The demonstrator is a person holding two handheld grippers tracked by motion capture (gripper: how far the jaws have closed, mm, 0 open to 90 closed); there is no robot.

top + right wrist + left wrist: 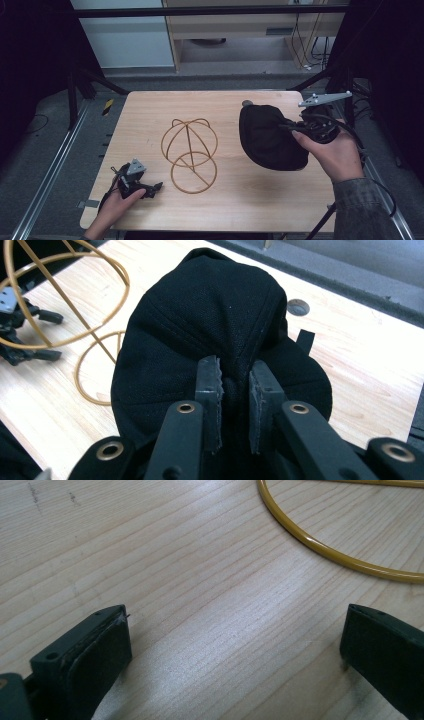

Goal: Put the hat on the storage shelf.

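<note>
A black cap (267, 137) hangs just above the right side of the wooden table (150, 107), pinched by my right gripper (294, 129). In the right gripper view the two jaws are shut on a fold of the cap (210, 325), with my right gripper (235, 385) pressing the cloth between its pads. A yellow wire hat stand (189, 154) sits at the table's middle, a dome over a ring base. My left gripper (156, 189) rests near the front left corner, open, with bare wood between its jaws (235, 645). A stretch of the stand's ring (320, 545) curves ahead of it.
A round hole or grommet (298, 306) lies in the table behind the cap. Black frame posts (75, 95) stand at the table's far corners, and metal rails (50, 170) run along the floor on the left.
</note>
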